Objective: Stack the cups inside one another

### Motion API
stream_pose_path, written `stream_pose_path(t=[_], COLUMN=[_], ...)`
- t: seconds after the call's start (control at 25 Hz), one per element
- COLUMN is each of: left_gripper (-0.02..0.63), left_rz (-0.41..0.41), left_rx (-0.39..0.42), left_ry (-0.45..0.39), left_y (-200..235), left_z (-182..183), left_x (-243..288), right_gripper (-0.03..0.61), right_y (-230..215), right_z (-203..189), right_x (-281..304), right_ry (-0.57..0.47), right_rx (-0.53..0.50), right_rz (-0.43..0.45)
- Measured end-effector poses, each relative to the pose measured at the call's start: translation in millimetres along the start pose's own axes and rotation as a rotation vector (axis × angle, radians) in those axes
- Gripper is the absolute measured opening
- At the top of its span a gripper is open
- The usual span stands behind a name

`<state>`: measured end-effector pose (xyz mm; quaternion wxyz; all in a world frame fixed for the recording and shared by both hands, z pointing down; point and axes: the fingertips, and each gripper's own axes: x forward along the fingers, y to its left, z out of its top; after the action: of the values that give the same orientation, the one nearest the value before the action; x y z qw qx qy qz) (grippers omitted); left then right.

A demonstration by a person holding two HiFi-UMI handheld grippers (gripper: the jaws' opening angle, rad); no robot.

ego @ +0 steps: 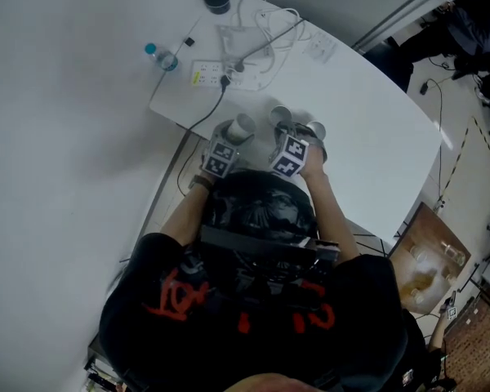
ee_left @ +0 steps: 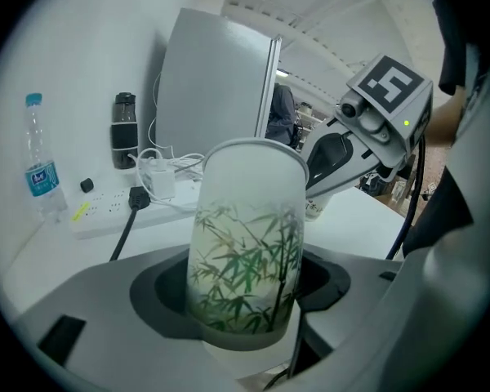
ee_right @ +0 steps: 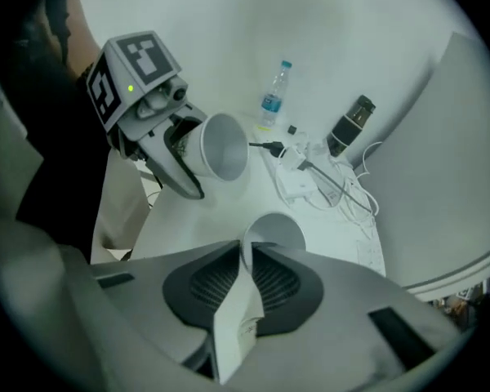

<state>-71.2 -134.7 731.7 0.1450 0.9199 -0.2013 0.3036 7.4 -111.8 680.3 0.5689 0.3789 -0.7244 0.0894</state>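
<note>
Early in the task, judging by the layout: no cup sits inside another.

Grips a bamboo-printed cup (ee_left: pixel 245 243) in the left gripper (ee_left: pixel 245 296), jaws spread wide round its lower half, pads pressing on both sides. Carries it clear of the table (ego: pixel 376 145), tilted, with the mouth turned toward the other gripper.

Pinches the wall of a second cup (ee_right: pixel 276 229) at its rim in the right gripper (ee_right: pixel 245 247), jaws all but together on the thin paper. Cannot tell whether that cup stands on the table or hangs just above it.

Leaves the real work to do: lining up the two cups, sliding one into the other, then adding any further cups.

Only in the left gripper view: the bamboo print, the grip round the cup's body, and beyond it a water bottle (ee_left: pixel 41 170), a power strip (ee_left: pixel 106 215) and a dark flask (ee_left: pixel 124 129).

Only in the right gripper view: the empty mouth of the bamboo-printed cup, and the rim pinch itself.

Only in the head view: both grippers close together near the table's edge, plus what look like two pale rims beside the right gripper, too small to tell whether one is a third cup.
</note>
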Motion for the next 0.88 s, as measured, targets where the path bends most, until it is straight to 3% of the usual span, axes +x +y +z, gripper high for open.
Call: stream_pose_path(t=[0.04,0.12,0.28,0.36,0.48,0.52,0.56,0.64,0.68,0.8,0.88], left_gripper=[0.299,0.299,0.299,0.299,0.301,0.302,0.315,0.451,0.473,0.465,0.39], left_rz=[-0.012,-0.039,-0.089,-0.127,-0.185,-0.204,-0.223,-0.25,-0.253,-0.234,-0.214], left_rx=[0.006,0.05,0.187,0.257,0.336,0.355,0.368,0.372,0.361,0.25,0.111], left_ry=[0.0,0.01,0.015,0.004,-0.005,0.012,0.049,0.159,0.203,0.205,0.13], left_y=[-2,-11,-32,-48,-75,-81,-84,-82,-78,-61,-52], left_z=[-1,-1,4,8,11,7,-1,-26,-38,-45,-27], left_x=[2,3,6,6,6,7,10,12,11,-5,-17], right_gripper=[0.085,0.106,0.131,0.143,0.125,0.034,0.022,0.021,0.021,0.021,0.023], right_y=[-1,1,24,38,68,73,76,77,77,75,74], right_z=[0,2,40,50,45,40,33,12,-1,-33,-40], right_x=[-4,-20,-63,-59,-43,-41,-41,-41,-40,-31,-27], right_ry=[-0.029,-0.142,-0.478,-0.505,-0.448,-0.426,-0.403,-0.324,-0.26,-0.06,0.005], right_rx=[0.043,0.17,0.465,0.523,0.522,0.503,0.475,0.392,0.326,0.103,0.021], right_rz=[0.007,0.069,0.375,0.469,0.553,0.54,0.507,0.404,0.341,0.168,0.103])
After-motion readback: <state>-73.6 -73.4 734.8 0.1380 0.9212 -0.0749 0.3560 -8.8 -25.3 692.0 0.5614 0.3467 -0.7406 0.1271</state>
